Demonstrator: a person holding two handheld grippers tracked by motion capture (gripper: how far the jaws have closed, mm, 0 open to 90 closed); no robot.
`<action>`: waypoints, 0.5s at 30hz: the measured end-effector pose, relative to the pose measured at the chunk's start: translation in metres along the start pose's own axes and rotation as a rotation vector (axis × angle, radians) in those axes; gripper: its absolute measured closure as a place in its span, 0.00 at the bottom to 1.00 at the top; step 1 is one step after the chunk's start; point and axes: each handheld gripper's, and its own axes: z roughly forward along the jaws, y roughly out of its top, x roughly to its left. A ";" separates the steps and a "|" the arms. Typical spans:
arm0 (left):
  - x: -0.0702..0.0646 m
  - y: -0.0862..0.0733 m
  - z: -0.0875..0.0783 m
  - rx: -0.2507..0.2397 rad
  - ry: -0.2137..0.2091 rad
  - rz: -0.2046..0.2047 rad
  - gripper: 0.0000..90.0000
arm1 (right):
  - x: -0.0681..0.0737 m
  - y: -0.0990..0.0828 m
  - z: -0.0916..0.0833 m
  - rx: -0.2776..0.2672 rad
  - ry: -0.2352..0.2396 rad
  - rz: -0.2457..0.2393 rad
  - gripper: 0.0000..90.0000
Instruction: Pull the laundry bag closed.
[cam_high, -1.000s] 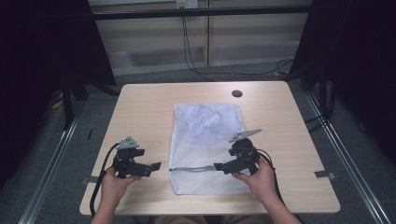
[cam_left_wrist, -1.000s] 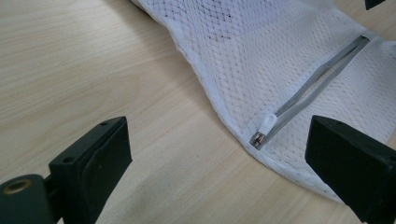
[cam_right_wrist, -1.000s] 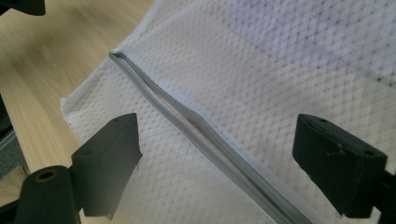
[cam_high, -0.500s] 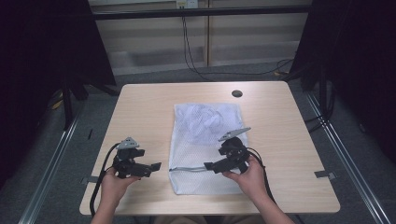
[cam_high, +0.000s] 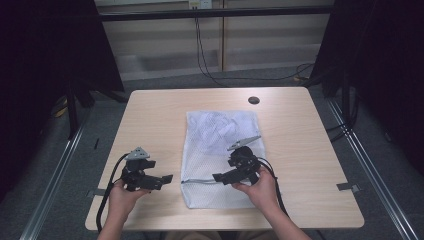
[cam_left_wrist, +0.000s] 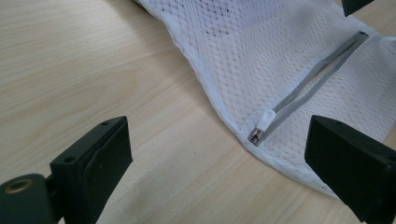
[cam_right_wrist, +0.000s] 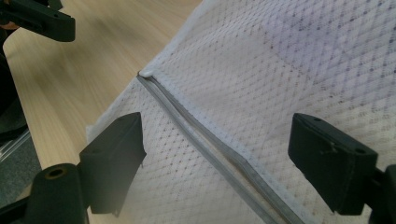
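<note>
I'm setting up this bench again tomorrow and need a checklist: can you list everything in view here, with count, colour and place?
Table: one, light wood, centre of the high view.
Mesh bag: one, white, flat on the table's middle, something pale bunched inside its far half.
Zip: one, grey, across the bag's near part; its pale pull sits at the end towards the left tool.
Round cap: one, dark, far right part of the tabletop.
Cables: a few, black, hanging behind the table.
Left tool: one, black, on the table left of the bag, jaws open and empty.
Right tool: one, black, over the bag by the zip, jaws open, nothing gripped.
Hands: two, holding the tools.
</note>
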 end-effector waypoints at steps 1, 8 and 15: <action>0.000 0.000 0.000 0.001 0.001 0.001 0.08 | 0.000 0.001 0.001 0.003 -0.004 -0.006 0.20; 0.001 0.000 0.000 -0.002 0.004 -0.002 0.08 | 0.006 0.005 0.008 0.004 0.013 -0.014 0.22; 0.000 0.000 0.002 0.008 -0.004 -0.002 0.08 | 0.010 0.007 0.016 0.018 0.024 -0.021 0.24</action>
